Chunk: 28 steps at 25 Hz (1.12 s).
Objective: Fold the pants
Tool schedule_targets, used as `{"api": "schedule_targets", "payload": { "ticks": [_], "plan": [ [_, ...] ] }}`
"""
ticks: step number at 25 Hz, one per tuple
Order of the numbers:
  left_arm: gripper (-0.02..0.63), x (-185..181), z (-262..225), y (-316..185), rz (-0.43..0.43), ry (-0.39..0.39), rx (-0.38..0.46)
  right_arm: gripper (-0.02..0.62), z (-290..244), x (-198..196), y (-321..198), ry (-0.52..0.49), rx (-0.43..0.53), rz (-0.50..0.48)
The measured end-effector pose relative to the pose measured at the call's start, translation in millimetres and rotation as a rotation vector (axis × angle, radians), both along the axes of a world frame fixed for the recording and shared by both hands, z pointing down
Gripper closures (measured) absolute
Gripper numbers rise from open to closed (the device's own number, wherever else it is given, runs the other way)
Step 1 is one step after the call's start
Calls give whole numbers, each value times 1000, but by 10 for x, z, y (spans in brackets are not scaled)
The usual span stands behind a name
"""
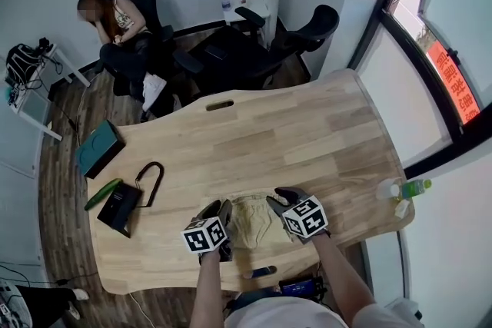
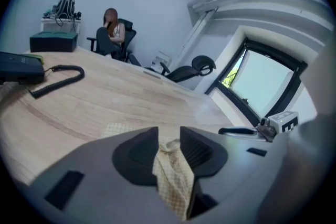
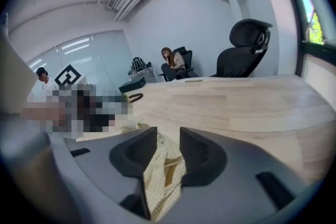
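1. The tan pants (image 1: 252, 223) lie in a small folded heap on the wooden worktop (image 1: 269, 127). They sit close to its near edge, right in front of the person.
2. The left tool (image 2: 168, 136) is released. Its jaws stand apart, and a strip of the finely checked pants fabric runs loosely through the gap and trails back toward the camera.
3. The right tool (image 3: 168, 136) is likewise released, jaws apart, with a fold of the same fabric lying slack between them.
4. In the head view the two tools flank the heap, the left tool at its left side and the right tool at its right. Both point away from the person and tilt downward.
5. Further left on the worktop sits a black device (image 1: 117, 210) with a looped cord (image 1: 151, 182). A green cucumber-shaped item (image 1: 103, 193) lies just beside it, and a teal box (image 1: 100, 147) sits near the far left edge.
6. A green-tinted bottle (image 1: 407, 187) rests at the worktop's right edge.
7. Beyond the worktop stand black office chairs (image 1: 304, 31), and a person (image 1: 115, 23) sits in one at the far left.
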<state>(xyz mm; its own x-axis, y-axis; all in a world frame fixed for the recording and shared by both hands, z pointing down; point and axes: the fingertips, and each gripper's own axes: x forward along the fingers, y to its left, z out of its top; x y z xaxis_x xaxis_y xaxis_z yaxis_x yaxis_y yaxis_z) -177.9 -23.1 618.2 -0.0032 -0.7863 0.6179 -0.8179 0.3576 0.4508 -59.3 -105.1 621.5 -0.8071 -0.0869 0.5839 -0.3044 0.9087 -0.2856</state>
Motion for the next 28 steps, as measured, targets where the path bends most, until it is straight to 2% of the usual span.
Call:
{"api": "schedule_targets", "payload": {
  "ticks": [2,6,9,14,19,24,28],
  "plan": [
    [528,-21,-132,54,-27,-39,43,495,-163,30,5,-35,32,30],
    [566,38,-296,153,-31,-92,71,556,-355,127,57,-69,83,68],
    [594,115,-400,231,-9,-129,85,578,-422,210,121,-74,96,90],
    [600,198,-596,374,-23,-172,140,587,-551,330,306,-102,82,136],
    [600,347,-788,520,-4,-230,163,589,-714,429,514,-108,150,148],
    [600,586,-1007,662,11,-301,212,589,-947,605,670,-167,148,187],
    [600,692,-1133,780,-21,-314,257,591,-1137,747,764,-209,185,206]
  ]
}}
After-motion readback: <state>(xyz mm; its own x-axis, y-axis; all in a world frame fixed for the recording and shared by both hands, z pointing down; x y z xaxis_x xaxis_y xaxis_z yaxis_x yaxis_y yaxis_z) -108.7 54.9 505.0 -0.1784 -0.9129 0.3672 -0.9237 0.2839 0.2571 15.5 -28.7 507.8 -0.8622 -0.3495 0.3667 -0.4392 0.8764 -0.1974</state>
